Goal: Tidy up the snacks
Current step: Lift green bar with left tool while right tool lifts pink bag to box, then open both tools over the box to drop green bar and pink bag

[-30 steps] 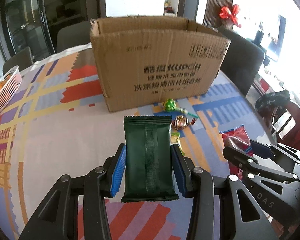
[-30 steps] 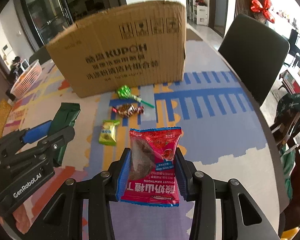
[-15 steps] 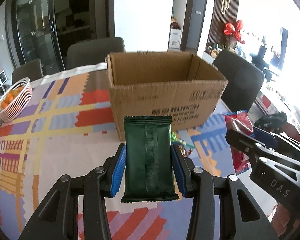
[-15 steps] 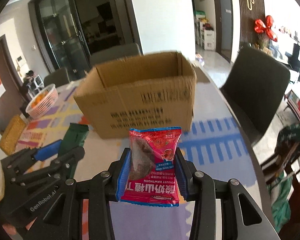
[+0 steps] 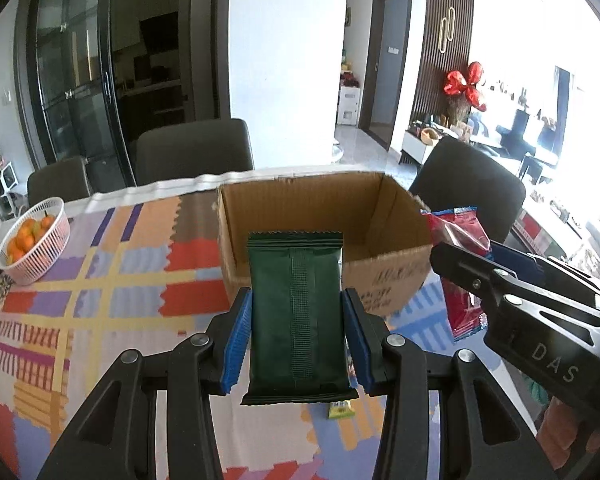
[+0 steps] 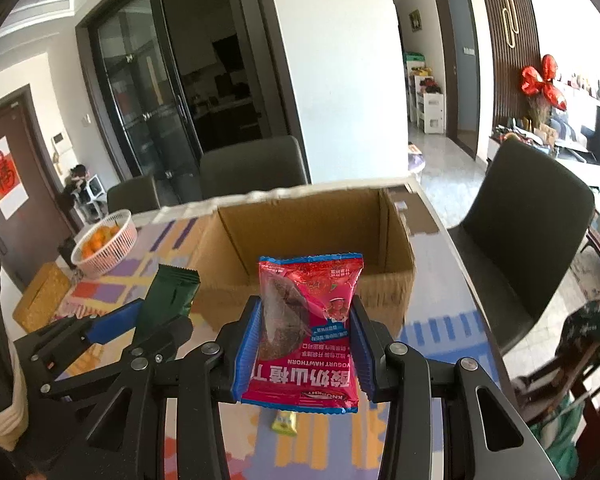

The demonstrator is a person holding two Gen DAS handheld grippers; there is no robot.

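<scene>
My left gripper (image 5: pixel 296 336) is shut on a dark green snack packet (image 5: pixel 296 312), held in the air in front of the open cardboard box (image 5: pixel 384 276). My right gripper (image 6: pixel 306 344) is shut on a red yogurt hawthorn snack bag (image 6: pixel 312 336), held above the table before the same box (image 6: pixel 384 296). In the left wrist view the right gripper (image 5: pixel 512 280) and red bag (image 5: pixel 456 232) are at the right. In the right wrist view the left gripper (image 6: pixel 112 328) and green packet (image 6: pixel 170 296) are at the left. A small yellow-green candy (image 5: pixel 342 409) lies on the table below; it also shows in the right wrist view (image 6: pixel 285 422).
A white basket of oranges (image 5: pixel 32 240) stands at the table's far left. Dark chairs (image 5: pixel 194 152) stand behind the table, another (image 6: pixel 528 220) at its right side. The table has a colourful patterned cloth (image 5: pixel 100 312). The box inside looks empty where visible.
Both grippers have risen with their packets, from just above the table to above the box's rim height. The box's inside has come into view. Both grips are unchanged.
</scene>
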